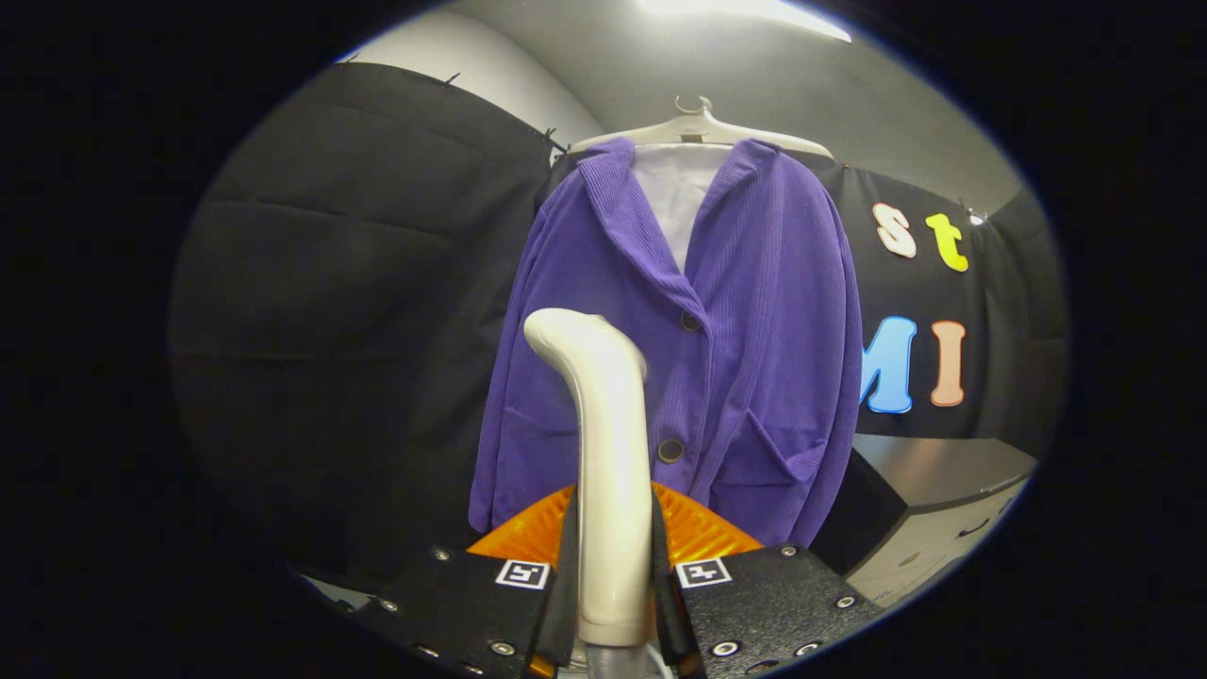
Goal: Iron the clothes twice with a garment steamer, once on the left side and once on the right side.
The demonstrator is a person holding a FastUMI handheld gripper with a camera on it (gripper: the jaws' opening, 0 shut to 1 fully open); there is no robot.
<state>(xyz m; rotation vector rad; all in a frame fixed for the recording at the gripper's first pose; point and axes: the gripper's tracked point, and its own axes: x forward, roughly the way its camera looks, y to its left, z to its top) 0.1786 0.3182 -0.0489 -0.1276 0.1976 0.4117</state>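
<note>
Jaws clamped on white steamer handle, before hung purple jacket.

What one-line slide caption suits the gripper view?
Tool shut on a white garment steamer, raised before a purple corduroy jacket hanging on a white hanger.

Purple corduroy jacket hanging buttoned on hanger, white garment steamer upright just before it
</note>
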